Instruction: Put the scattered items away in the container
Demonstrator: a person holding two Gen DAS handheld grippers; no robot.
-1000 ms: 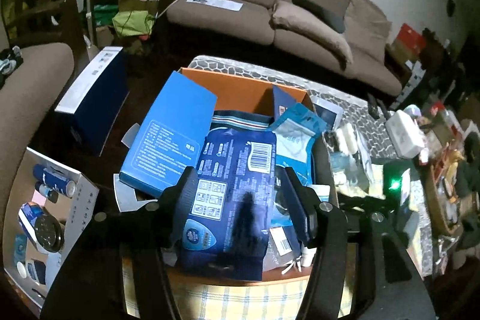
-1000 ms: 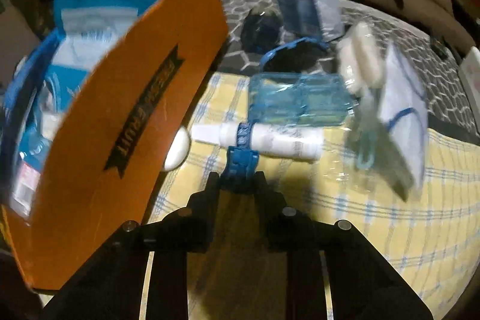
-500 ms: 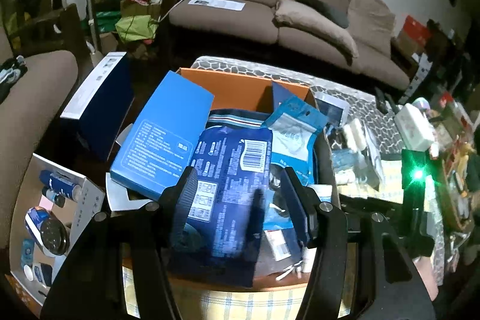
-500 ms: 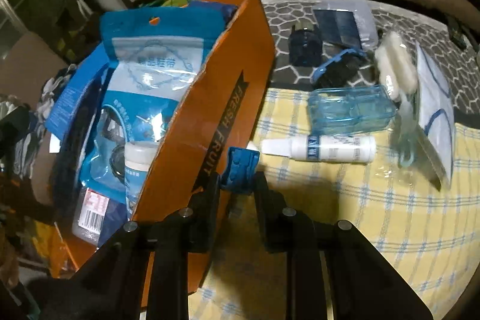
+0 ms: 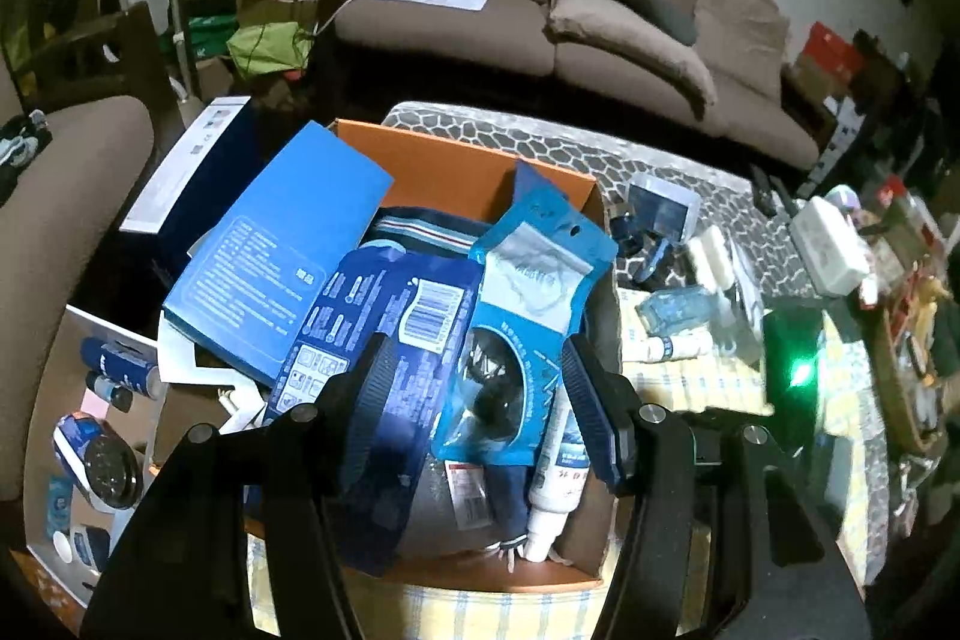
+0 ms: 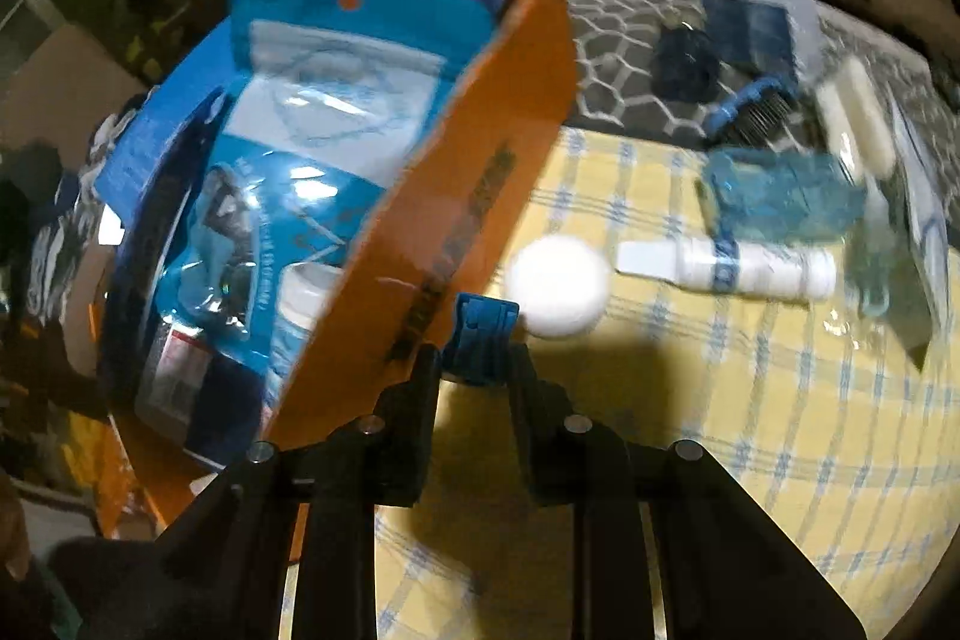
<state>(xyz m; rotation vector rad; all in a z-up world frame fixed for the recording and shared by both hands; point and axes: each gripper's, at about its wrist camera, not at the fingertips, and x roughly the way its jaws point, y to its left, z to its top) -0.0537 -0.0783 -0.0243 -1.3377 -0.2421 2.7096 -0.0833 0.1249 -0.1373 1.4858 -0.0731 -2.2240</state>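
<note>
Orange box [image 5: 456, 160]: nearly full — blue carton, dark pouch, light-blue packet [image 5: 528, 316], spray bottle inside.

Left tongs [image 5: 474, 400]: spread, over the box, pinching nothing.

Right tongs [image 6: 480, 340]: pressed onto a small blue clip [image 6: 483, 325], I think, just outside the box wall.

Outstanding on counter [image 6: 750, 430], at two o'clock: white tube [image 6: 738, 271], blue case [image 6: 780, 199], white round piece [image 6: 555, 286].

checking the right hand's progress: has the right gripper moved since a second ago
Yes. The right gripper has swung left from over the white bottle toward the orange box.
</note>
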